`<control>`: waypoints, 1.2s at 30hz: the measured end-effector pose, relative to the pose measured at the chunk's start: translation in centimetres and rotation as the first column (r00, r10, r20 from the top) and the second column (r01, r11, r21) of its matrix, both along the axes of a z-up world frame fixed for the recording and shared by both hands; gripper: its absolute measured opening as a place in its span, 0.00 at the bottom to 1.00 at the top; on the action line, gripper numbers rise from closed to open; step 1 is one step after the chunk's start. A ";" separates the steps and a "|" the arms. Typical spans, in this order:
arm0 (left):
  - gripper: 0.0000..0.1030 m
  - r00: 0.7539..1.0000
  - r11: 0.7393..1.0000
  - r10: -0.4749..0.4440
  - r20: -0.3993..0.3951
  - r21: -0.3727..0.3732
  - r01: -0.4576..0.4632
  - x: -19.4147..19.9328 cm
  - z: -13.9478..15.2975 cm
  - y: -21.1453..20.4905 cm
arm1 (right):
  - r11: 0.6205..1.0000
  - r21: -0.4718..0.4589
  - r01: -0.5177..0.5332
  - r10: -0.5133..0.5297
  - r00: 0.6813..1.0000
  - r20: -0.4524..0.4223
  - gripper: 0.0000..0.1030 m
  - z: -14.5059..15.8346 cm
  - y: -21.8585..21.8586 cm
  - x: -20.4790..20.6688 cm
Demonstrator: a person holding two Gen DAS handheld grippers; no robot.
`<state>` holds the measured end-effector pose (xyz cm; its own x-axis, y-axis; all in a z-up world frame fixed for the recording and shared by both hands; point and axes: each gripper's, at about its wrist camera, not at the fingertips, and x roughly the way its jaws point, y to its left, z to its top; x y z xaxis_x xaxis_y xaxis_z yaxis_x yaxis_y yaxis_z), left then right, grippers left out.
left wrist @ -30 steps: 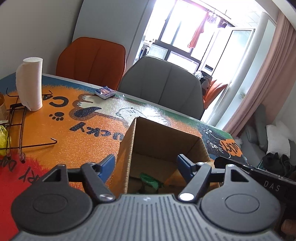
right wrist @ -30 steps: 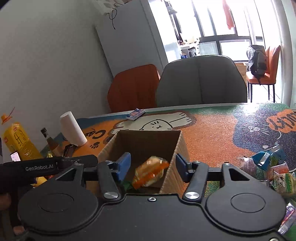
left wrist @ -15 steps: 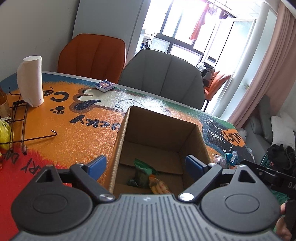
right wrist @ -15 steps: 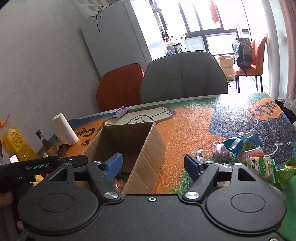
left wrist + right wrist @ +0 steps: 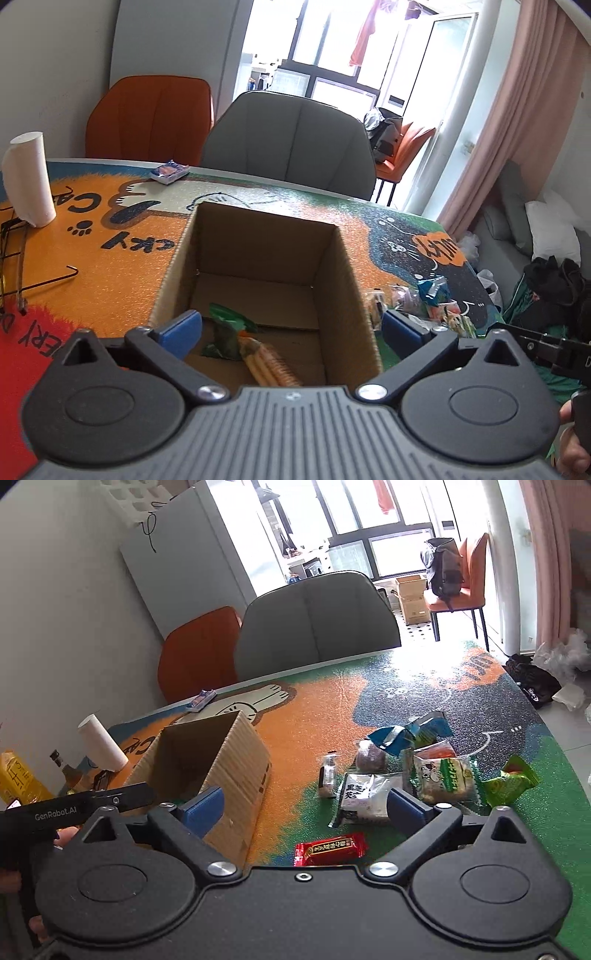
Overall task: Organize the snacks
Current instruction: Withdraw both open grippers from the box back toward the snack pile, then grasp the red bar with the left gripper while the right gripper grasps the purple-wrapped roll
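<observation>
The cardboard box (image 5: pixel 266 280) sits on the worktop (image 5: pixel 314 709) between the left gripper's (image 5: pixel 291 326) jaws, which have just been opening, now wide and empty. The right gripper's (image 5: pixel 306 808) jaws likewise, empty; loose snacks (image 5: pixel 406 771) lie just ahead, the red packet (image 5: pixel 330 848) nearest. Crowded wrappers risk a double pickup.

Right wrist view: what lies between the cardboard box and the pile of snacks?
Only bare table mat separates the cardboard box from the pile of snacks, seen in the right wrist view.
</observation>
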<state>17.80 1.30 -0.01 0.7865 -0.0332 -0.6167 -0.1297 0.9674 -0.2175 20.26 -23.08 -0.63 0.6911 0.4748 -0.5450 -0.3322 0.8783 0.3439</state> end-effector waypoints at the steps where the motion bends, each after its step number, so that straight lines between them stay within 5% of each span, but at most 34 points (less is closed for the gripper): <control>1: 1.00 1.000 1.000 -0.010 -0.001 0.002 0.010 0.0 0.0 -0.3 | 1.000 0.004 0.004 -0.004 1.000 -0.004 0.99 0.0 -0.4 -0.1; 24: 0.99 0.966 0.965 -0.259 0.021 0.048 0.258 0.1 0.2 -9.9 | 0.990 0.006 0.142 -0.141 0.987 -0.075 0.97 -2.2 -7.2 -1.8; 36: 0.81 0.938 0.937 -0.346 -0.014 0.058 0.346 1.7 -1.9 -13.5 | 0.984 0.043 0.176 -0.168 0.974 -0.150 0.75 -4.2 -9.3 -1.5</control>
<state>19.52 -12.25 -1.92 0.7306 -0.2664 -0.6287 0.2143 0.9637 -0.1592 18.80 -32.35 -4.87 0.6802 0.3884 -0.6216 -0.1211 0.8960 0.4272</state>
